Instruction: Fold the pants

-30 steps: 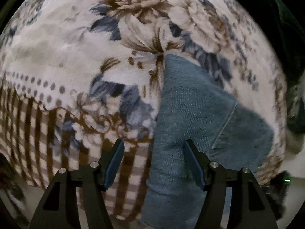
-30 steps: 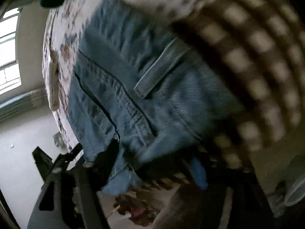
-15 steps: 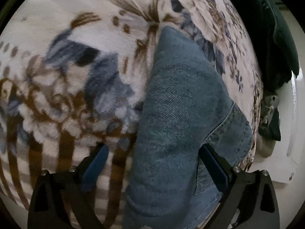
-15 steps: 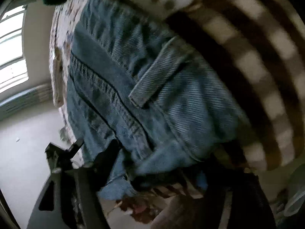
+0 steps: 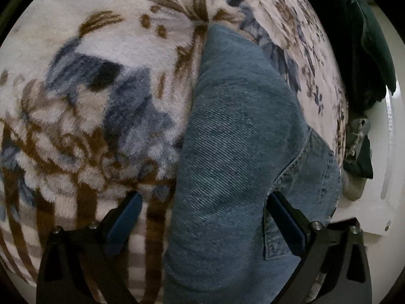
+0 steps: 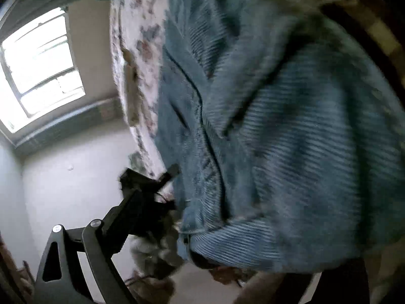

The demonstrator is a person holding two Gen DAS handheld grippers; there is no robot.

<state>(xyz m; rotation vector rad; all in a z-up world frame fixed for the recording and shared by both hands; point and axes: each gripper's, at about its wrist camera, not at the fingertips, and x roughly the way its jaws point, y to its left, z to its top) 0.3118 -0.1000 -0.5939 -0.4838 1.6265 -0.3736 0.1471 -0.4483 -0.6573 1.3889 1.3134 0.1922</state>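
Folded blue denim pants (image 5: 235, 152) lie on a floral plush blanket (image 5: 96, 96), with a stitched seam toward the right. My left gripper (image 5: 202, 217) hangs just over them, open wide: one blue pad is over the blanket and the other is at the denim's right fold. In the blurred right wrist view the pants (image 6: 291, 164) fill the frame up close. The jaws of my right gripper (image 6: 248, 202) are opening. Only its left finger (image 6: 141, 202) shows, beside the denim hem and apart from it. The other finger is hidden behind the cloth.
A dark green garment (image 5: 367, 50) lies at the blanket's far right edge, with grey cloth (image 5: 354, 182) and a white surface (image 5: 367, 215) below it. In the right wrist view a bright window (image 6: 38, 71) and pale floor (image 6: 76, 177) are beyond the bed edge.
My left gripper spread its jaws wide and sank closer to the denim. The right gripper's view swung toward the window, and its left finger drew away from the hem.
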